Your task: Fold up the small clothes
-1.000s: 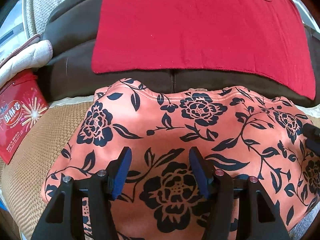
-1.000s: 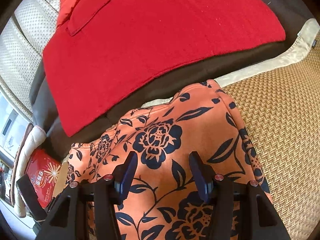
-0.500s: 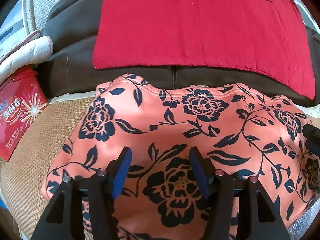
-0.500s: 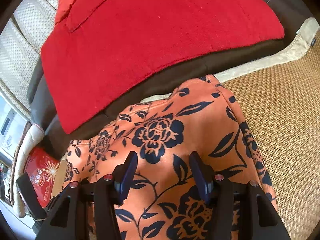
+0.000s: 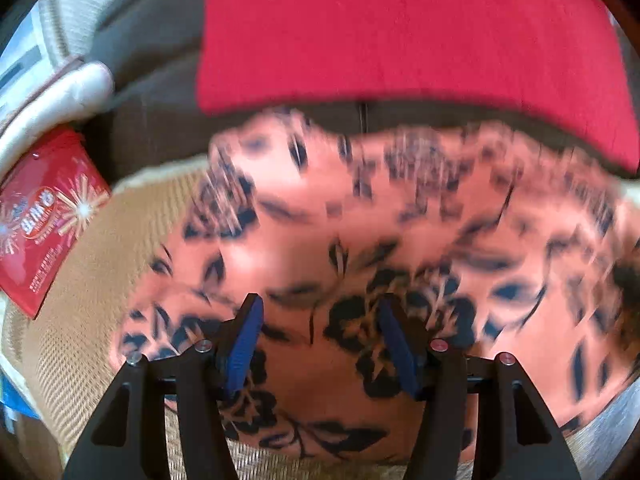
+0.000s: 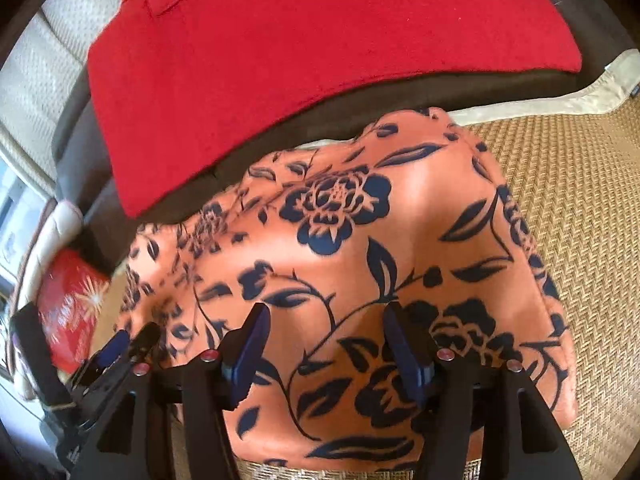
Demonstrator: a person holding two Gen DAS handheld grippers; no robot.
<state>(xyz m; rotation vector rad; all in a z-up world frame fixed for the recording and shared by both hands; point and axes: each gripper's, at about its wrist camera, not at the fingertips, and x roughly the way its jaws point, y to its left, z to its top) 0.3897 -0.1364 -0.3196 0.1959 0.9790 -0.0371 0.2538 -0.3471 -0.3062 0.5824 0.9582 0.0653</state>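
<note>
1. The floral garment [image 6: 400, 248] lay spread on the woven mat [image 6: 580, 200], its far edge against the dark sofa [image 6: 248, 164] under a red cloth [image 6: 300, 60].
2. Your left gripper [image 5: 320, 340] hovered over it, tongs apart, nothing pinched.
3. Your right gripper [image 6: 324, 348] was opening, fabric beneath but unclamped.
4. You seemed between folds; next, probably pinch the near hem with both.

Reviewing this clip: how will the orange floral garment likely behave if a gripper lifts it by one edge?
The orange floral garment will probably go floppy: it lies in soft humps and ripples on the woven mat. It looks thin and likely light. Its smooth sheen suggests it may slip between the fingers unless pinched firmly.
</note>
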